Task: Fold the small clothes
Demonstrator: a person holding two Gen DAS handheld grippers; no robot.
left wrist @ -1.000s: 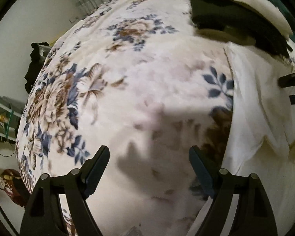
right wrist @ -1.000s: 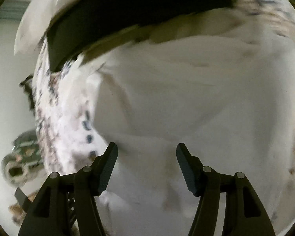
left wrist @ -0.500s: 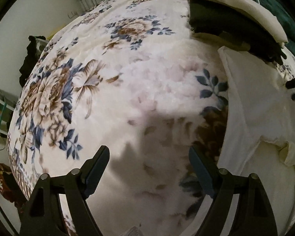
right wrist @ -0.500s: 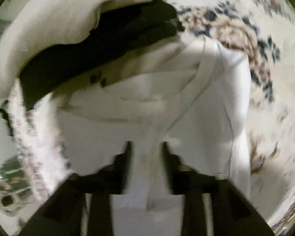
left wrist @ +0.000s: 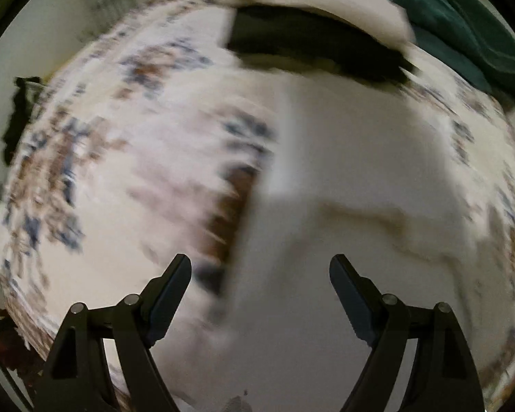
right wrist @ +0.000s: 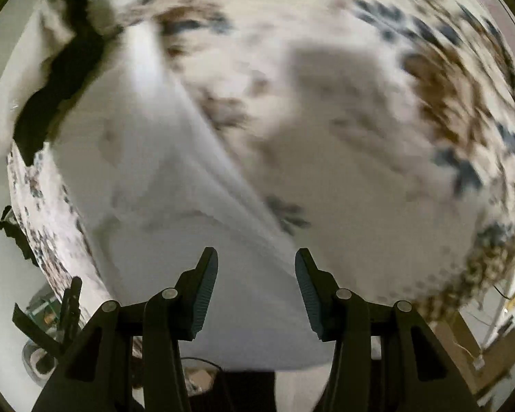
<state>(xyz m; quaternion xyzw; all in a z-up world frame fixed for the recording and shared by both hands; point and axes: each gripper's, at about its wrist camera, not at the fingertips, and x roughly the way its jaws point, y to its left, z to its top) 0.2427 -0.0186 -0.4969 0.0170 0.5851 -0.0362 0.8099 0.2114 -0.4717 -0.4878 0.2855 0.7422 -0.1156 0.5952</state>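
A white garment [left wrist: 343,158] lies spread on the floral blanket [left wrist: 137,137], blurred by motion. My left gripper [left wrist: 260,279] is open and empty, above the garment's left edge. In the right wrist view the same white garment [right wrist: 147,158] lies at the left and under my right gripper [right wrist: 256,274], which is open with nothing between its fingers. Its long folded edge runs diagonally toward the gripper.
A stack of folded clothes, black [left wrist: 309,44] under cream [left wrist: 326,0], sits at the far end, also in the right wrist view [right wrist: 61,79]. A dark green cloth [left wrist: 463,34] lies at the far right. The blanket [right wrist: 377,137] spreads to the right. The left gripper's tip [right wrist: 70,302] shows low left.
The right gripper, shut on a fold of the white garment half a second ago, has opened and swung right. The left gripper has moved right, over the garment's edge.
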